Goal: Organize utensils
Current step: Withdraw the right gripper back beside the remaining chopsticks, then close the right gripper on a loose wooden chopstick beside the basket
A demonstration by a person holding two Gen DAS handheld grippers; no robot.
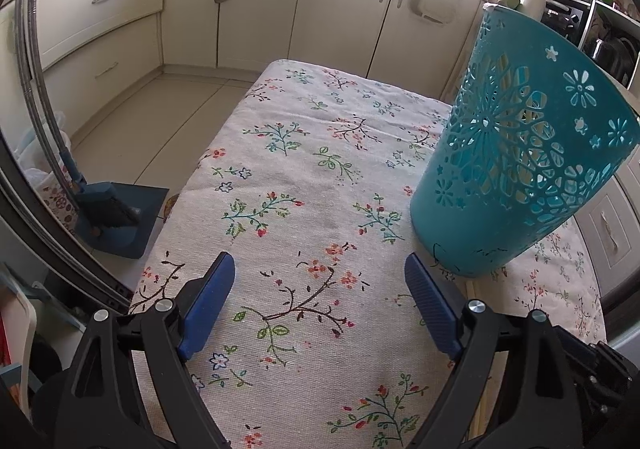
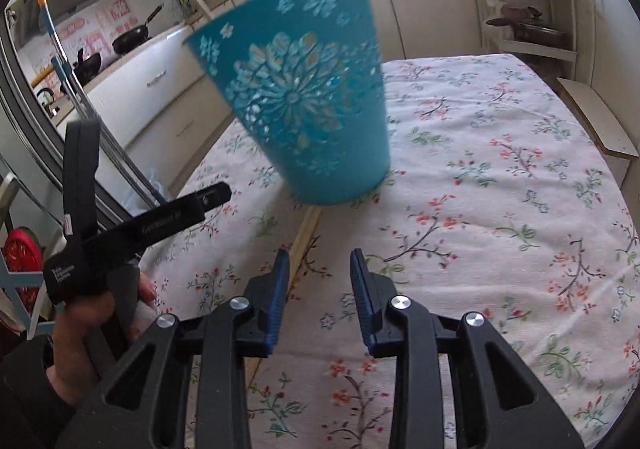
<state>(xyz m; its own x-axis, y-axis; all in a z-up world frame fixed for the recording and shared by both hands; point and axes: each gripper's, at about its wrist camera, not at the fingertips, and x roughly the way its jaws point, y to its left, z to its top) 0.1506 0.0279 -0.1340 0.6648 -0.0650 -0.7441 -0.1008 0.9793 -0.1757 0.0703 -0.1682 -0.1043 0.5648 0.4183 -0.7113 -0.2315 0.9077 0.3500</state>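
A pale wooden stick-like utensil (image 2: 306,233) lies on the floral-clothed tabletop (image 2: 500,177), one end touching the base of the teal perforated plastic basket (image 2: 312,97). The right gripper (image 2: 320,269) hovers just beside it, jaws partly apart and empty. The left gripper (image 1: 320,277) has its jaws wide apart, holding nothing.

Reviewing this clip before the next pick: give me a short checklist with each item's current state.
1. Right gripper empty, jaws partly apart: ok.
2. Wooden stick lies flat on the tablecloth, running under the left pad, not between the pads: not ok.
3. Teal basket upright on the table: ok.
4. Left gripper wide open, empty, clear of the basket: ok.
5. Utensils already inside the basket: cannot tell.
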